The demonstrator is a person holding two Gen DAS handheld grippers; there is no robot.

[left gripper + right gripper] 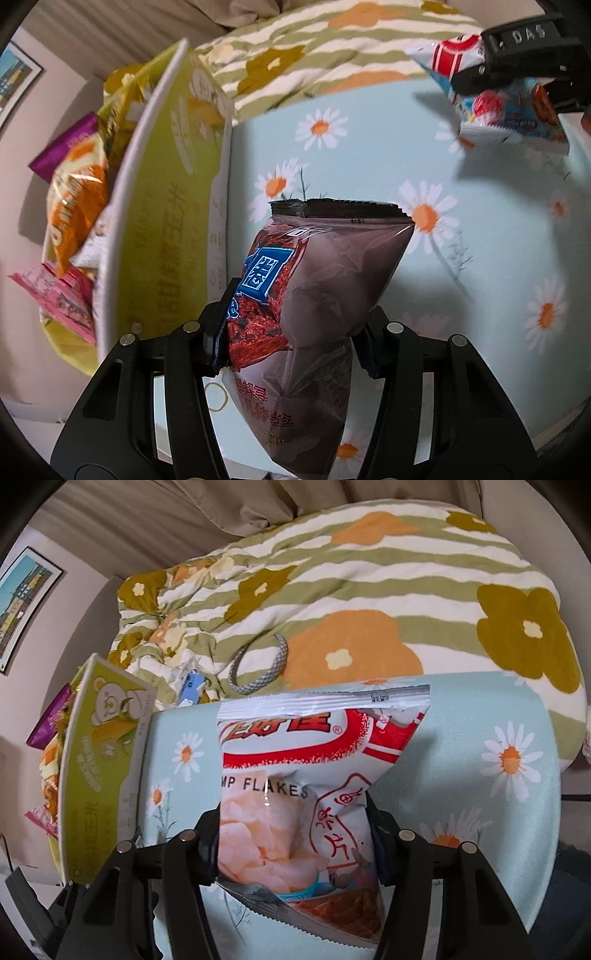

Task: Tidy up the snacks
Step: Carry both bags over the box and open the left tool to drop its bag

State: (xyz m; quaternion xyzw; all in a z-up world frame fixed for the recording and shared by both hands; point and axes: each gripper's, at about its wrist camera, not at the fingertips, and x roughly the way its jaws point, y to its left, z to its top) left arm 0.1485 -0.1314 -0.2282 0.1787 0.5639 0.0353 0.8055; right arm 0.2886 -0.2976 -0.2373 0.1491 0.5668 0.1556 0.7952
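Observation:
My left gripper (291, 332) is shut on a brown snack bag (332, 288) with a red cake picture, held above the daisy-print table (480, 295). A green cardboard box (166, 206) stands just to its left, with several snack packets (74, 206) in it. My right gripper (293, 834) is shut on a white and red shrimp flakes bag (295, 775), held above the same table (498, 812). The right gripper with its bag (509, 110) also shows at the upper right of the left wrist view. The box (99, 760) shows at the left of the right wrist view.
A green, white and orange flowered quilt (369, 609) lies behind the table, with a grey braided loop (258, 672) on it. A framed picture (22, 602) hangs on the left wall. Curtains hang at the back.

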